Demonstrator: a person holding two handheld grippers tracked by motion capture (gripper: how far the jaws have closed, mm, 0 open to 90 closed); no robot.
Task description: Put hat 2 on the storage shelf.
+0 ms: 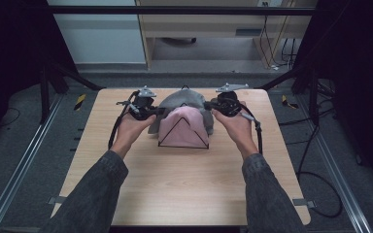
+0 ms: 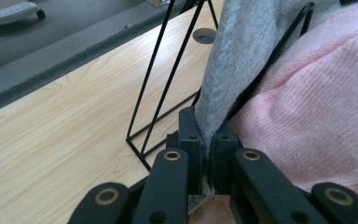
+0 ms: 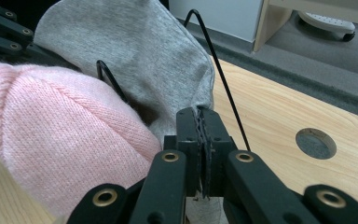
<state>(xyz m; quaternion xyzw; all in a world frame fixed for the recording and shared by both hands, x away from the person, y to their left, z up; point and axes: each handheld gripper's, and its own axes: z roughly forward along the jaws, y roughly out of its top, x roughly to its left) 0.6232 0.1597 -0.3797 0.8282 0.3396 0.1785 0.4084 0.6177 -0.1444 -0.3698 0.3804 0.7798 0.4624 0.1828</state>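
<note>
Grey soft cloth hat (image 1: 179, 101): pulled over black wire stand (image 1: 183, 132), behind pink knit hat (image 1: 184, 127).
Left gripper (image 2: 208, 140): pinched 1 hat edge.
Right gripper (image 3: 202, 122): pinched the other, stretching it wide.

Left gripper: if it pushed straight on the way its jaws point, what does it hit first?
Probably the grey beanie its left gripper already pinches, draped on the black wire rack. The pink knit beanie lies just beside that line; depth is unclear.
</note>
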